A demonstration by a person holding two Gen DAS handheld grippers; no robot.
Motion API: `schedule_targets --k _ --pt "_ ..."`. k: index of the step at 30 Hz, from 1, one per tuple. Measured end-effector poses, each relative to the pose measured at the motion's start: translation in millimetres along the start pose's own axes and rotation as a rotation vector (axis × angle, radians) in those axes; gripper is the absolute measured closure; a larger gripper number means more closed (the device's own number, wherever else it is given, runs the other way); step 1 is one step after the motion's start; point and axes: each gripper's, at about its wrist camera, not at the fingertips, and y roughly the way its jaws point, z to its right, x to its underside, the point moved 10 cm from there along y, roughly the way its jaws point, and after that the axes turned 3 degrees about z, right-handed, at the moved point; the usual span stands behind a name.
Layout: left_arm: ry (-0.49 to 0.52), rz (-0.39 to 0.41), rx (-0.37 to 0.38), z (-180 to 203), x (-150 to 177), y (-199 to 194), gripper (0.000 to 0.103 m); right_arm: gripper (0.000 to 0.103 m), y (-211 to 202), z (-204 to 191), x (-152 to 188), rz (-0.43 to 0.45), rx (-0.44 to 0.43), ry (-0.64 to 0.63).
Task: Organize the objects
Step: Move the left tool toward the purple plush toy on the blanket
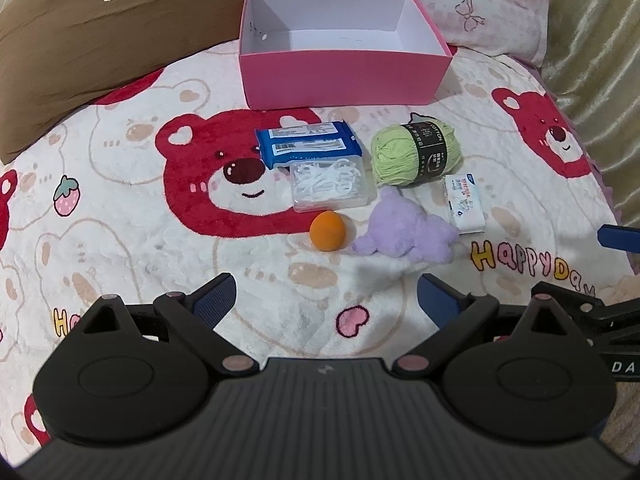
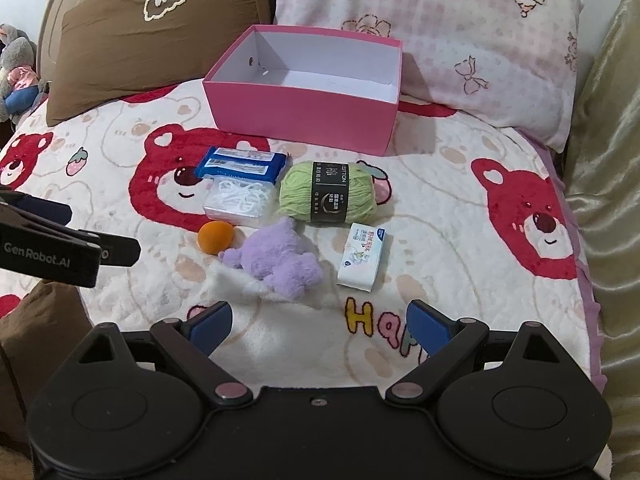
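Over on the far left, a grey stuffed toy (image 2: 16, 68) sits off the edge of the bed, and a brown pillow (image 2: 148, 40) with a stitched cloud leans at the head. The bed itself wears a fleece blanket (image 1: 120, 208), cream with big red bear faces, strawberries and bright "Happy Day" lettering.

The left hand-held gripper (image 1: 325, 300) hovers above the blanket, blue pads spread wide, released, nothing between them. Ahead of it sits the cluster: a blue packet (image 1: 308, 146) lies against a clear box of white floss picks (image 1: 330, 186), the two touching on the bear's cheek. Just in front of the clear box rests a small orange ball (image 1: 328, 229), and right beside that a purple plush toy (image 1: 408, 232). Behind the plush, a green yarn skein (image 1: 416, 154) with a black label; to its right a white tissue pack (image 1: 464, 204), near the plush's edge.

Behind them all stands the pink box (image 1: 344, 76), open-topped, white inside, nothing in it, backed up near the pillows.

Further right, a pink checked pillow (image 2: 460, 40) with bows and flowers props at the head, and a pale gold satin fabric (image 2: 608, 160) runs down the bed's right side.

The right hand-held gripper (image 2: 320, 326) hangs low over the "Happy" lettering, fingers apart, released, holding nothing, the plush just ahead.
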Motion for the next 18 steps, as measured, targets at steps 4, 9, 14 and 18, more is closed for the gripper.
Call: schedule_targets --k 4,9,14,18 --pt "0.003 0.004 0.003 1 -3 0 0.005 0.007 2 -2 0 0.0 -0.009 -0.003" --pt "0.012 0.013 -0.006 -3 -14 -2 0.005 0.007 -1 -8 -5 0.014 -0.021 -0.02" --pt "0.055 0.039 0.006 -1 -29 0 0.006 0.007 -3 -17 -14 0.058 -0.06 -0.034" --pt "0.047 0.074 0.031 0 -44 12 0.006 0.007 2 -25 -24 0.176 -0.153 -0.018"
